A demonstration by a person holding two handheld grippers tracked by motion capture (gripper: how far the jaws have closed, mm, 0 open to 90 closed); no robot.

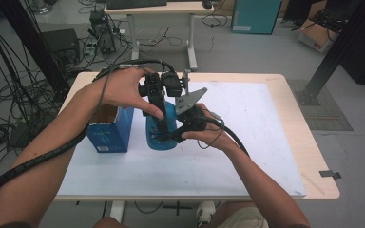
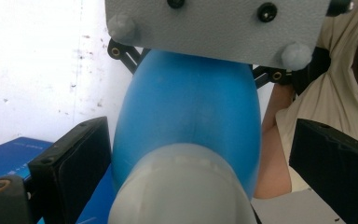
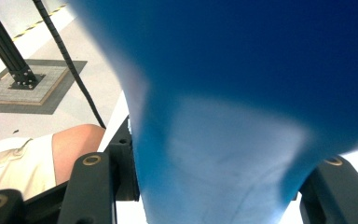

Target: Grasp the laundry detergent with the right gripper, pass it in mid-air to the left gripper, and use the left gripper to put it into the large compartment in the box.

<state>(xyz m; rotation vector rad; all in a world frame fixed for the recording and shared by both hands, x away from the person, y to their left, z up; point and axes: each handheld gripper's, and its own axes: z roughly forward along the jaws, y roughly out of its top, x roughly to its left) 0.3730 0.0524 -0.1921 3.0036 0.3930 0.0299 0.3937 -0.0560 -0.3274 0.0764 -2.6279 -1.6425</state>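
Observation:
A blue bottle (image 1: 170,116) stands on the white mat (image 1: 252,128) near the middle of the table. My right gripper (image 1: 168,137) comes in from the right and is shut on the bottle's body (image 3: 223,140), which sits between its jaws (image 3: 216,163). My left gripper (image 1: 159,121) reaches down from above over the bottle's top. In the left gripper view the bottle's pale grey cap (image 2: 182,186) lies between its jaws (image 2: 200,154). The left pad (image 2: 81,158) is close beside the bottle and the right pad (image 2: 331,163) stands apart from it, so this gripper is open.
An open blue carton (image 1: 109,130) stands just left of the bottle, under my left wrist. The wooden table edge (image 1: 313,156) rims the mat. Cables and equipment lie on the floor at the left, and a desk (image 1: 161,9) stands behind.

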